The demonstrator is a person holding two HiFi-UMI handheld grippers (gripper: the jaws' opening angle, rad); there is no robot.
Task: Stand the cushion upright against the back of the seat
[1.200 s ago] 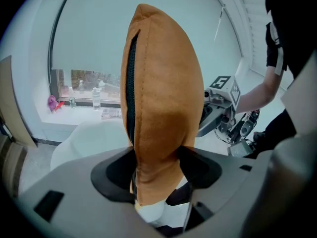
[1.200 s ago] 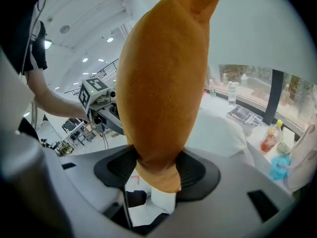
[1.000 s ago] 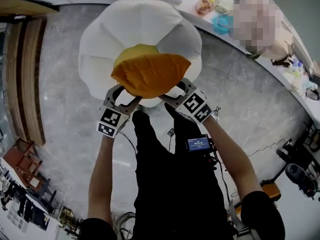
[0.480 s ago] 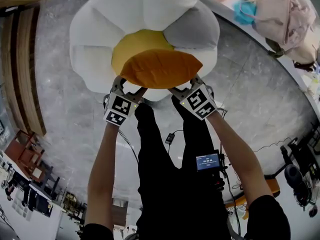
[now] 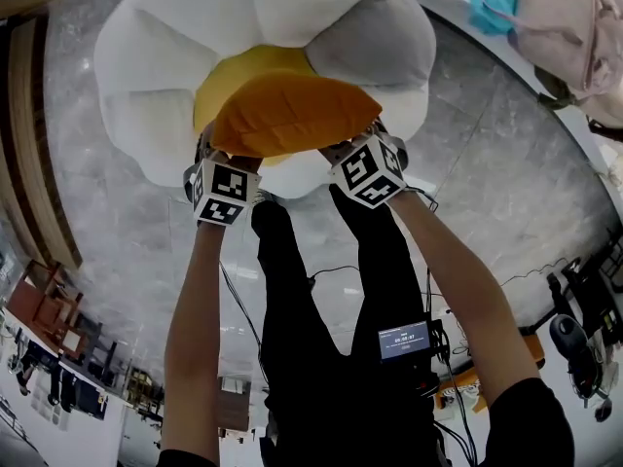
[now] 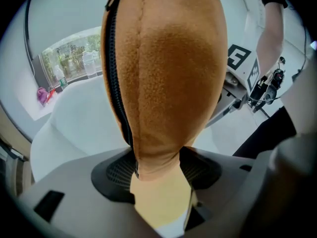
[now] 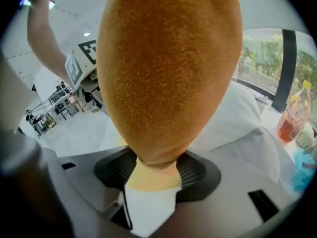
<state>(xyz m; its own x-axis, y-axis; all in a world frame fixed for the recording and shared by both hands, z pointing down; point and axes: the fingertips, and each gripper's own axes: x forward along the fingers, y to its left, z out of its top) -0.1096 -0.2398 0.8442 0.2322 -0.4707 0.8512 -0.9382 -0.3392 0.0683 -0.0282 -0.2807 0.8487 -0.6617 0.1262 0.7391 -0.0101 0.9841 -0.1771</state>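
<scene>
While a person stands over a white petal-shaped padded seat (image 5: pixel 161 61) with a yellow centre, the left tongs (image 5: pixel 212 154) and right tongs (image 5: pixel 352 147) each pinch one end of a plump orange fleece cushion (image 5: pixel 292 115). It is held lengthwise between them over that centre.

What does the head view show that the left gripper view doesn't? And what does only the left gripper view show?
Only the head view: the person's left arm, the little lit screen at the waist and the wooden chairs far off.
Only the left gripper view: a black zipper, a window with green trees, and up close, the left gripper squeezing a corner of the cushion.
Both: that orange cushion, the white flower-shaped seat and the right gripper.
</scene>
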